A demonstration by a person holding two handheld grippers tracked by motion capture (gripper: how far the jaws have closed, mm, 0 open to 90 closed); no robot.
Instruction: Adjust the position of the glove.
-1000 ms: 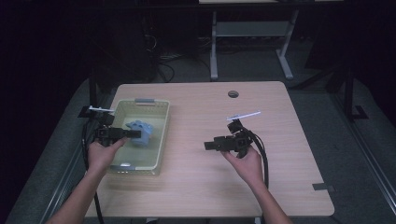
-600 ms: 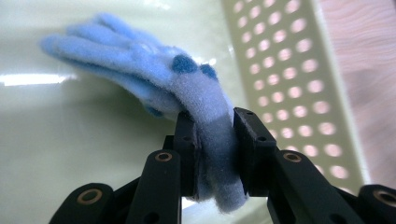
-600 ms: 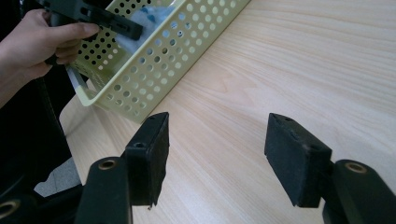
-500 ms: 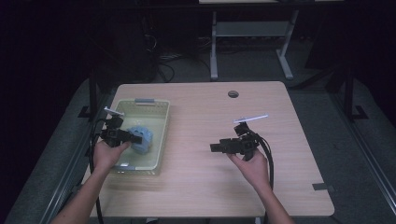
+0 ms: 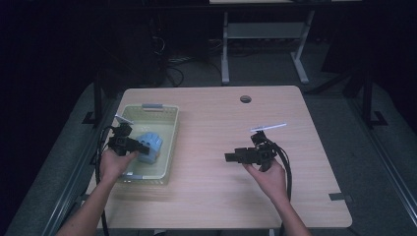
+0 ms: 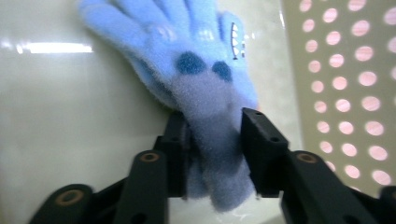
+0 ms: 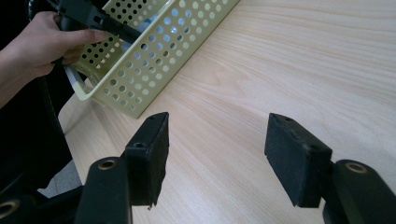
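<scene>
The landmark is the pale yellow perforated basket [image 5: 169, 123], which sits on the left part of the wooden table [image 5: 295, 196].

Left gripper [image 6: 215, 144]: positioned inside the basket, its jaws closed against the grey cuff of a light blue knit glove [image 6: 187, 51]. The glove lies on the basket floor, fingers pointing away from the gripper, close to the perforated side wall. In the high view the left gripper [image 5: 142, 146] reaches in over the basket's left rim, with the glove [image 5: 151, 143] near the basket's centre.

Markings: the glove carries two dark blue spots and a small white printed patch near one finger; no writing can be read.

Right gripper [image 7: 217, 156]: jaws spread wide, nothing between them, above bare table well to the right of the basket [image 7: 140, 65]. In the high view the right gripper [image 5: 231, 157] points toward the basket.
</scene>
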